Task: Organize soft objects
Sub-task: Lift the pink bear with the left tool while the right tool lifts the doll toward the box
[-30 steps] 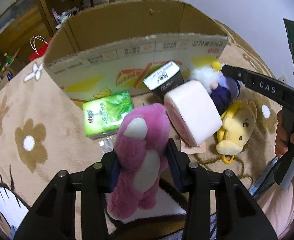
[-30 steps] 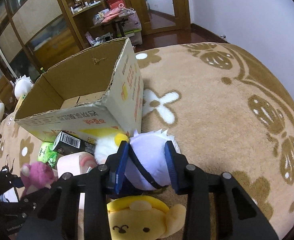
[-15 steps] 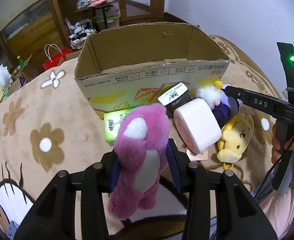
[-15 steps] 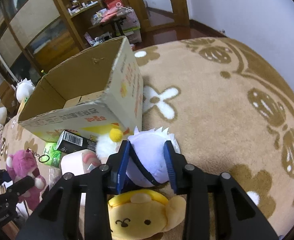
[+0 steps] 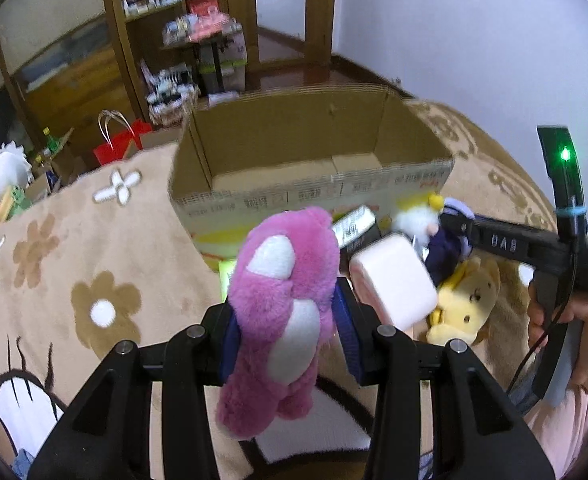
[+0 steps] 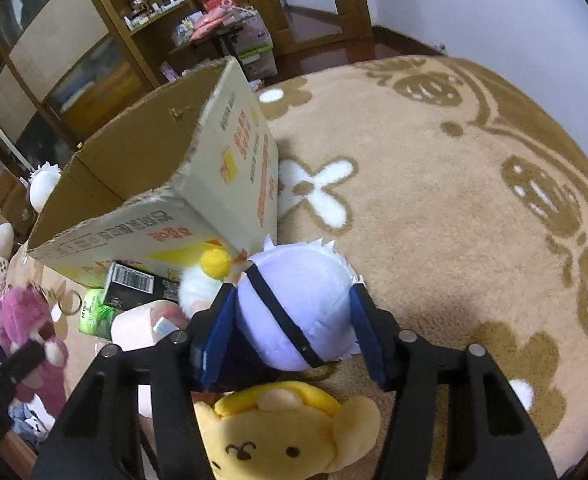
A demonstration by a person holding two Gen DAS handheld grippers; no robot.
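My left gripper (image 5: pixel 285 320) is shut on a pink plush bear (image 5: pixel 281 312) and holds it above the rug, in front of an open cardboard box (image 5: pixel 314 196). The bear also shows at the left of the right wrist view (image 6: pixel 29 332). My right gripper (image 6: pixel 289 332) is shut on a pale purple plush doll (image 6: pixel 294 304) with a black band, near the box corner (image 6: pixel 213 216). The right gripper also shows in the left wrist view (image 5: pixel 454 224). A yellow plush dog (image 6: pixel 277 436) lies under the right gripper. A pink roll-shaped plush (image 5: pixel 394 284) lies between the two.
A black carton (image 6: pixel 133 284) and a green tissue pack (image 6: pixel 93 312) lie against the box front. A white pom plush with a yellow ball (image 6: pixel 205 276) sits beside the purple doll. The beige patterned rug (image 6: pixel 454 200) spreads to the right. Shelves (image 5: pixel 153 60) stand behind.
My left gripper has lifted the pink bear higher and the view now looks over the box rim. My right gripper has raised the purple doll slightly off the rug.
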